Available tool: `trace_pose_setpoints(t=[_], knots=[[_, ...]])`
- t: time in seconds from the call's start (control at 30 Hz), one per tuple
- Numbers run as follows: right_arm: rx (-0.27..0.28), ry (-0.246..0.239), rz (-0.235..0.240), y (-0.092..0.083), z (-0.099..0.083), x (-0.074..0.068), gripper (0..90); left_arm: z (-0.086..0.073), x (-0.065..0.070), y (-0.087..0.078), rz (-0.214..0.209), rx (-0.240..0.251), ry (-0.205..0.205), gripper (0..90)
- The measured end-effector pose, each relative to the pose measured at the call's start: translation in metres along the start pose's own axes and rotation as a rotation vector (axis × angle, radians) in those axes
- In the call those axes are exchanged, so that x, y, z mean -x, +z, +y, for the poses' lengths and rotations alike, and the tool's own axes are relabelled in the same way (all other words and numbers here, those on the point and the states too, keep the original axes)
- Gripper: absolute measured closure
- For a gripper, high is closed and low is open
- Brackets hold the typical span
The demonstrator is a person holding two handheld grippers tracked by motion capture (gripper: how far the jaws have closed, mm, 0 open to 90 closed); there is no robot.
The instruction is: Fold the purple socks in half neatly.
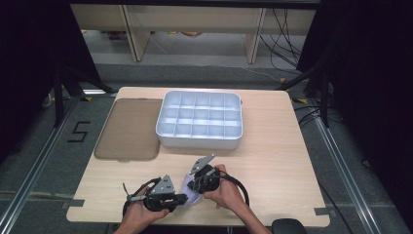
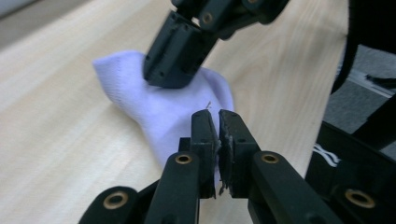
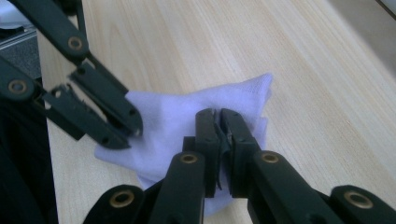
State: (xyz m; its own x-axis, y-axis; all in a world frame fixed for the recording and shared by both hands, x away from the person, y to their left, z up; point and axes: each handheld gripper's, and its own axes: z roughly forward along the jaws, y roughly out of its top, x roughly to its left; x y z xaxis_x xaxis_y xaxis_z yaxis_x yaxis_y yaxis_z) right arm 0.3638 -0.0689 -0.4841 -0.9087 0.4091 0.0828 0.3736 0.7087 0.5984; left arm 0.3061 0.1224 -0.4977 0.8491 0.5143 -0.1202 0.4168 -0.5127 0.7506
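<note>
Step in hand: folding white sock [image 1: 191, 191] at near table [image 1: 272, 165] edge. Left hand-held gripper [image 2: 218, 122] and right hand-held gripper [image 3: 219, 120] both clamped on sock. Next: tuck compact, carry to compartment tray [image 1: 199, 139].

Even light from overhead falls on my worktop [image 1: 272, 146], which is bright against dark surroundings. The white tray [image 1: 199, 139] casts a soft shadow. Both close views blur toward their far edges.

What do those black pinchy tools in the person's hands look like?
Each hand holds a black tool. The left gripper and right gripper have two flat black jaws on bars with brass-coloured rivets. Each carries a grey three-cornered plate and a looping black cable. No sleeves show.
</note>
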Motion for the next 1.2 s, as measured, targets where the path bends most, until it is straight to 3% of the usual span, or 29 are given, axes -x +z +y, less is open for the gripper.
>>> trace_pose_setpoints(t=[0.03, 0.1, 0.13, 0.17, 0.2, 0.3, 0.33, 0.37, 0.5, 0.53, 0.6, 0.63, 0.77, 0.83, 0.87, 0.9, 0.97, 1.0, 1.07, 1.1, 1.2], knots=[[0.0, 0.007, 0.006, 0.0, 0.0, 0.0, 86.3, -0.001, -0.003, 0.001, 0.0, -0.025, 0.021, 84.6], [-0.004, -0.001, 0.005, -0.001, 0.0, 0.0, 85.9, -0.005, -0.005, 0.005, -0.009, -0.018, -0.016, 85.4], [0.001, 0.005, 0.007, -0.001, 0.0, 0.0, 84.7, -0.005, -0.005, 0.006, -0.023, -0.012, -0.014, 85.7], [0.001, -0.002, 0.003, -0.002, 0.0, 0.0, 82.3, -0.003, -0.007, 0.004, -0.025, -0.036, 0.015, 85.9], [0.01, 0.027, -0.012, -0.002, 0.0, -0.001, 77.6, -0.003, -0.006, 0.005, -0.02, -0.023, 0.001, 85.9], [0.003, 0.027, -0.04, -0.006, 0.001, 0.002, 64.0, -0.004, -0.006, 0.005, -0.013, -0.029, 0.015, 86.0], [0.003, 0.042, -0.04, -0.006, 0.002, 0.004, 61.2, -0.005, -0.004, 0.006, -0.012, -0.019, -0.014, 86.0], [-0.003, 0.058, -0.042, -0.008, 0.002, 0.005, 58.9, -0.004, -0.004, 0.006, -0.013, -0.022, -0.008, 86.0], [-0.009, 0.089, -0.007, -0.004, 0.004, 0.009, 48.1, -0.003, -0.005, 0.007, -0.011, -0.035, 0.021, 86.0], [-0.018, 0.087, 0.01, -0.002, 0.004, 0.01, 46.5, -0.003, -0.004, 0.008, -0.018, -0.016, 0.002, 86.0], [-0.024, 0.104, 0.028, 0.003, 0.005, 0.012, 43.3, -0.003, -0.006, 0.006, -0.009, -0.042, 0.033, 86.0], [-0.048, 0.114, 0.034, 0.004, 0.005, 0.013, 43.3, -0.003, -0.005, 0.006, -0.014, -0.032, 0.022, 85.9], [-0.055, 0.125, 0.081, 0.009, 0.005, 0.021, 43.5, -0.003, -0.005, 0.007, -0.019, -0.024, 0.014, 85.9], [-0.062, 0.133, 0.096, 0.011, 0.005, 0.023, 44.7, -0.003, -0.007, 0.006, -0.017, -0.037, 0.032, 85.9], [-0.066, 0.139, 0.111, 0.012, 0.004, 0.024, 45.3, -0.003, -0.006, 0.007, -0.024, -0.026, 0.017, 85.9], [-0.069, 0.145, 0.126, 0.013, 0.004, 0.026, 45.6, -0.003, -0.007, 0.006, -0.03, -0.039, 0.027, 85.8], [-0.069, 0.174, 0.183, 0.015, 0.002, 0.029, 51.5, -0.004, -0.005, 0.007, -0.03, -0.03, -0.01, 85.8], [-0.066, 0.189, 0.209, 0.015, 0.001, 0.029, 54.6, -0.004, -0.005, 0.007, -0.031, -0.03, -0.008, 85.8], [-0.058, 0.185, 0.212, 0.016, 0.0, 0.03, 59.1, -0.003, -0.006, 0.007, -0.034, -0.032, -0.008, 85.6], [-0.053, 0.18, 0.217, 0.016, 0.0, 0.031, 60.5, -0.003, -0.008, 0.006, -0.034, -0.038, 0.016, 85.4], [-0.052, 0.186, 0.219, 0.015, 0.0, 0.029, 65.7, -0.004, -0.009, 0.006, -0.059, -0.025, 0.0, 82.8]])
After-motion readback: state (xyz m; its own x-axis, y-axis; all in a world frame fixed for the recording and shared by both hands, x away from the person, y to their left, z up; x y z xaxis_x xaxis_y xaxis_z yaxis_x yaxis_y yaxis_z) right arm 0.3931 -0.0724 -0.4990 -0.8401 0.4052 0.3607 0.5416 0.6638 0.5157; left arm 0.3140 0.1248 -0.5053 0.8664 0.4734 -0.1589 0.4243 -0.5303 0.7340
